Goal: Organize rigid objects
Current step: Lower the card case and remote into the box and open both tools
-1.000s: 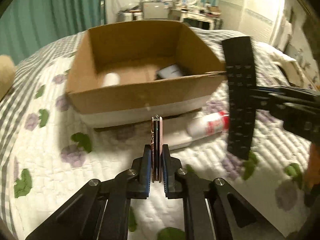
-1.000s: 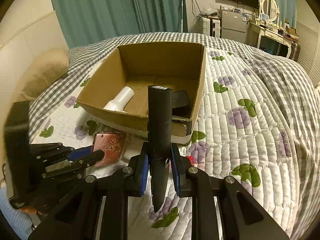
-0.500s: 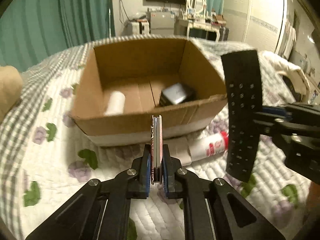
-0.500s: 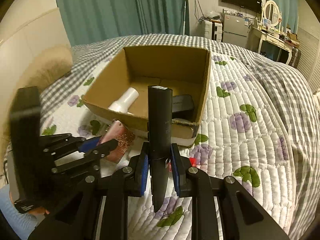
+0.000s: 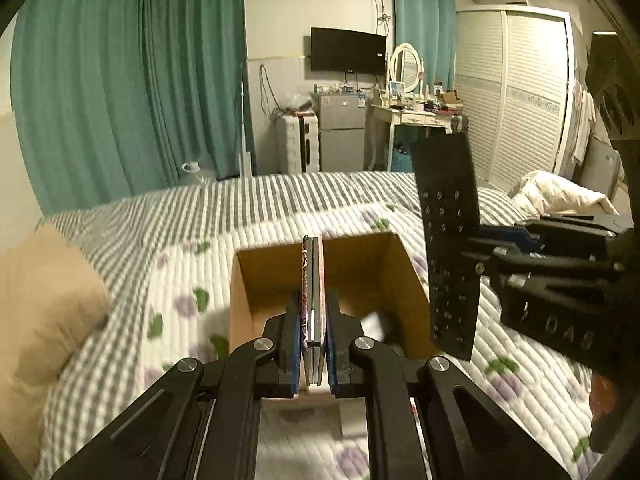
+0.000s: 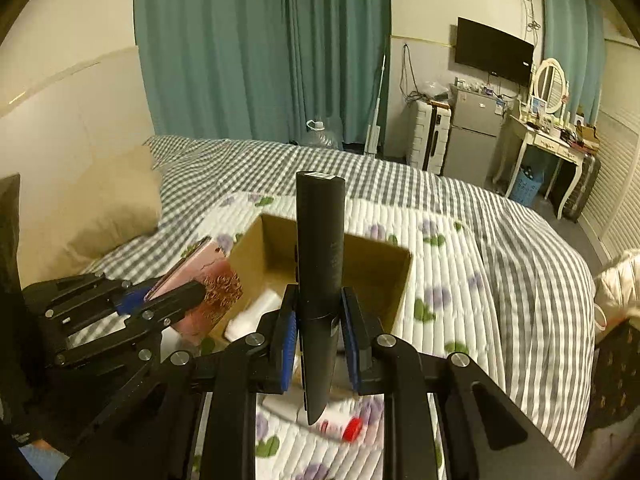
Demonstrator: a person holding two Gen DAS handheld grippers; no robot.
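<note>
My left gripper (image 5: 312, 332) is shut on a thin pink phone (image 5: 312, 280), held edge-on above the open cardboard box (image 5: 392, 276). My right gripper (image 6: 318, 330) is shut on a black remote control (image 6: 320, 248), held upright over the box (image 6: 396, 280). In the left wrist view the remote (image 5: 450, 240) stands to the right of the phone. In the right wrist view the phone (image 6: 204, 280) and left gripper (image 6: 160, 304) sit at the left. A white bottle (image 6: 256, 314) lies inside the box.
The box stands on a quilted floral bedspread (image 6: 460, 272). A white bottle with a red cap (image 6: 344, 428) lies on the bed in front of the box. A tan pillow (image 5: 44, 300) is at the left. A fridge and dressing table stand beyond the bed.
Both grippers have risen and tilted up with their objects, so the box now sits lower and smaller in both views and the room behind shows.
</note>
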